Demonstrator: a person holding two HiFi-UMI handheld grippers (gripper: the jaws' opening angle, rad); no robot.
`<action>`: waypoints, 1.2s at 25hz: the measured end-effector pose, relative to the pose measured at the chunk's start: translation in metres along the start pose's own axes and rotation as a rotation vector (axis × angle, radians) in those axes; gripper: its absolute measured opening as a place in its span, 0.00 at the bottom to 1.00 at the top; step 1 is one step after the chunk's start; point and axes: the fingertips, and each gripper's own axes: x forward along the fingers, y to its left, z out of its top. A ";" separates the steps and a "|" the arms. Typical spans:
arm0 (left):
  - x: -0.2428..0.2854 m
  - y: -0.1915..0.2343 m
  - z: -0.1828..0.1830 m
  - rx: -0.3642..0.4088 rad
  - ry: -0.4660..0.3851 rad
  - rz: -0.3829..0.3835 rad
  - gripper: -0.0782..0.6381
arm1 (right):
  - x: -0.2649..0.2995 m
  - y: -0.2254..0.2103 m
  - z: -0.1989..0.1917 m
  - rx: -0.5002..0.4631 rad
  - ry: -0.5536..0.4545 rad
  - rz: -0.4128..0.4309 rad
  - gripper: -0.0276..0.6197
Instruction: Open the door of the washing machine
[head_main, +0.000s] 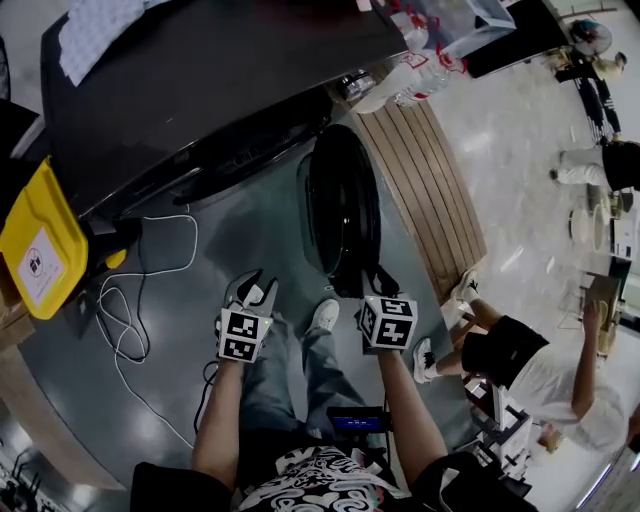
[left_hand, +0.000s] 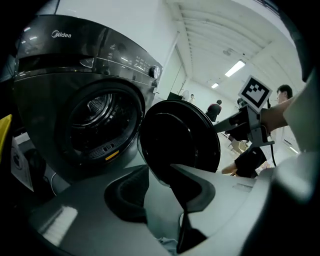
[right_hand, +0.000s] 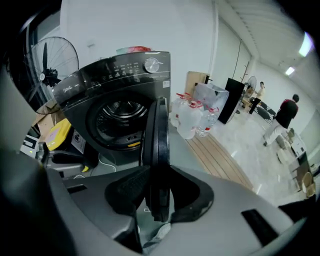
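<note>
Head view: washing machine (head_main: 200, 70) seen from above, lid only, the drum opening out of sight. Door (head_main: 345, 205) is swung wide out toward the person, nearly edge-on. Left gripper (head_main: 255, 290) hangs left of the door, apart from it; right gripper (head_main: 378, 280) is at the door's near rim, contact unclear from up here. Right gripper view settles it: the rim runs edge-on between the jaws, both pads against it, jaws partly closed and clamped on the rim. Left gripper view: jaws partly apart, nothing held, only floor and the door's inner face beyond the gap. It also shows the right gripper reaching onto the door's far edge. Both gripper views look into the drum (left_hand: 100, 120). Yellow box (head_main: 40, 245) and white cable (head_main: 130, 300) lie left of the machine, water bottles (right_hand: 192, 117) to its right.
</note>
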 end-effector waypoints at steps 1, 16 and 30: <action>-0.001 0.003 0.001 -0.005 -0.005 0.004 0.29 | 0.000 -0.011 0.000 -0.007 -0.002 -0.026 0.23; -0.022 0.030 0.004 0.001 -0.040 0.076 0.27 | 0.011 -0.126 0.022 0.013 -0.061 -0.300 0.18; -0.157 -0.068 0.115 -0.176 -0.487 0.377 0.23 | -0.151 -0.030 0.054 0.012 -0.505 0.311 0.05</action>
